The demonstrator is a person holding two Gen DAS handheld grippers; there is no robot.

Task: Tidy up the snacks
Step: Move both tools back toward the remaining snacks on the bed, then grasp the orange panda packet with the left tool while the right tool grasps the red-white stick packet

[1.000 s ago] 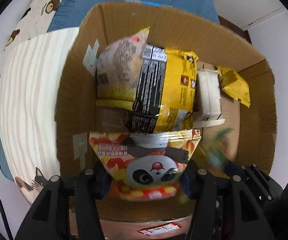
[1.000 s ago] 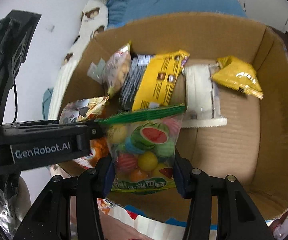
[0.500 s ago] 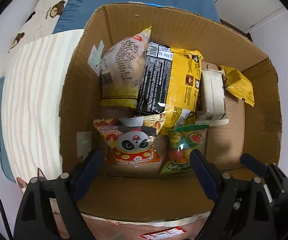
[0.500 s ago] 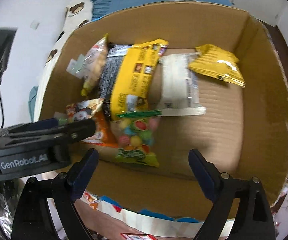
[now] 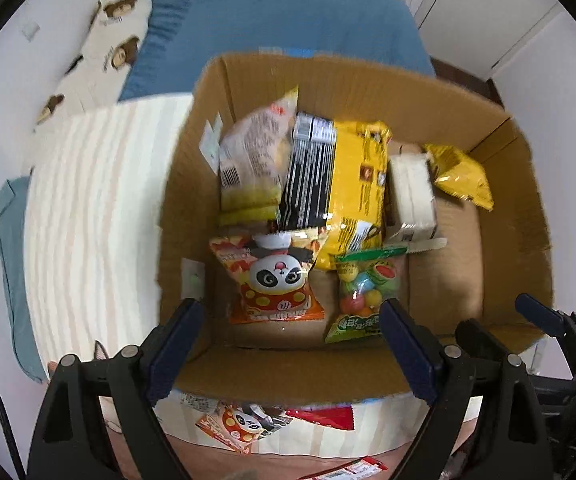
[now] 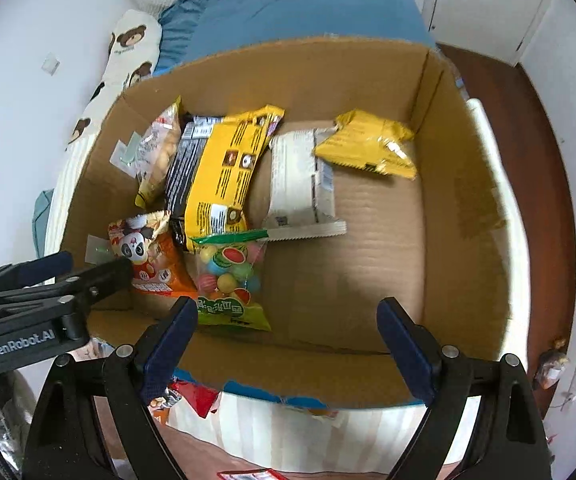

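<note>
Both grippers hang over the cardboard box with nothing between their jaws: the left gripper spread wide above the panda snack bag, the right gripper just as wide above the fruit candy bag. Those two bags lie side by side near the front wall, touching the yellow-and-black bag behind them. More packets sit outside on the striped cloth, among them another panda packet. They look light, puffy and crinkly, with slick film that could slide. I would pinch one by its flat sealed edge, gently, since the contents probably crush.
</note>
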